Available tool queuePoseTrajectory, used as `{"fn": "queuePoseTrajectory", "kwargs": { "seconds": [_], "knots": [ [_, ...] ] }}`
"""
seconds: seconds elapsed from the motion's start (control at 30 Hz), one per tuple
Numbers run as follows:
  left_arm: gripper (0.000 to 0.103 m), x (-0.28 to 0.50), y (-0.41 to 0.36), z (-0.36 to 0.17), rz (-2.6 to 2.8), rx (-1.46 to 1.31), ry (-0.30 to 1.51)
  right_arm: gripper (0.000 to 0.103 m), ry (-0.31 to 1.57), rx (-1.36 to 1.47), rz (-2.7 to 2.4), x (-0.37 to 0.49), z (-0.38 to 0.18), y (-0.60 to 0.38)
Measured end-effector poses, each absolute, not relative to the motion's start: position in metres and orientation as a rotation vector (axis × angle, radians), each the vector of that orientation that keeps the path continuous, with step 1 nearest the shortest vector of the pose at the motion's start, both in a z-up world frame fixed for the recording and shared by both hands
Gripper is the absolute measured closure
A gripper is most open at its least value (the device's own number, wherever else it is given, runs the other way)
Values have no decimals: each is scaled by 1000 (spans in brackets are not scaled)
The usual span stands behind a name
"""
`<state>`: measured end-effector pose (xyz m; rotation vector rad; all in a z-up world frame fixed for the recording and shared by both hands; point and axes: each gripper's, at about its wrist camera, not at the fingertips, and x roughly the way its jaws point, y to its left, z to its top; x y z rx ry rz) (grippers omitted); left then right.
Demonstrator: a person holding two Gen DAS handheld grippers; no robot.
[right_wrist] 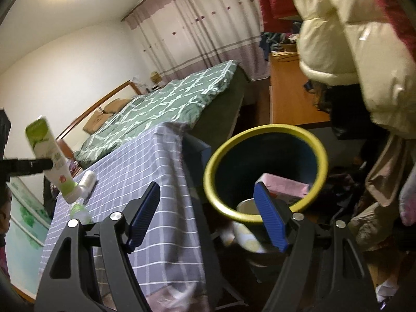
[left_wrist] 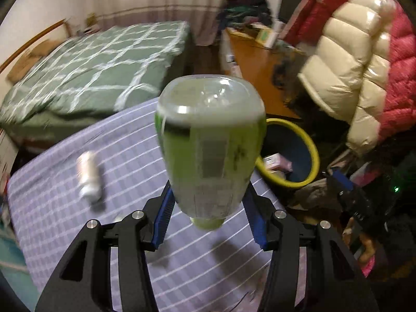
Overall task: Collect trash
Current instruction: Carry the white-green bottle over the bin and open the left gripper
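**Carrying the green tube to the bin**

Holding firm, your left gripper (left_wrist: pixel 209 208) has its blue pads pinched on the green tube (left_wrist: pixel 210 140), cap end down, flat crimped end pointing away from you. From the right wrist view the same tube (right_wrist: pixel 53 163) hangs tilted above the checked tablecloth (right_wrist: pixel 145 171), near its far left corner, well apart from the bin.

To do this step well, I'd say swing the tube across past the cloth's right edge until it sits squarely over the opening of the yellow-rimmed bin (right_wrist: pixel 215 156), then let go low. The grip looks to be near the cap end, so the long body may wobble; move smoothly. Release over the middle of the mouth, not the rim, or it could bounce out.

Your right gripper (right_wrist: pixel 208 217) is spread wide and holds nothing, hovering in front of the bin beside the table's right edge. Keep it out of the drop path.

Inside the bin: a pink box (right_wrist: pixel 283 187) leaning against the right wall and a pale round container (right_wrist: pixel 245 206) near the front.

One white bottle (left_wrist: pixel 89 179) lies on its side on the cloth, toward the left edge. Something clear and greenish sits near it; I can't tell what.
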<state>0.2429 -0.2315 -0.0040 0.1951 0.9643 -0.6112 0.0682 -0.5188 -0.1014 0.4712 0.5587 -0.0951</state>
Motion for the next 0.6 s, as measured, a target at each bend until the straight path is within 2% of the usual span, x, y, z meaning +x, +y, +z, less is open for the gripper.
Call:
{"fn": "queuePoseTrajectory", "kwargs": {
  "seconds": [0.2, 0.47, 0.53, 0.57, 0.6],
  "knots": [
    [51, 254, -336, -15, -811, 263, 960, 32, 556, 498, -205, 44, -106, -556],
    [51, 266, -471, -84, -958, 313, 1045, 32, 561, 531, -314, 17, -112, -591],
    [46, 274, -488, -102, -936, 311, 1057, 32, 562, 539, -322, 14, -114, -593],
    [37, 277, -491, -106, -923, 309, 1051, 32, 564, 542, -322, 14, -114, -595],
    [35, 280, -493, -109, -903, 305, 1035, 32, 568, 545, -322, 13, -115, -596]
  ]
}}
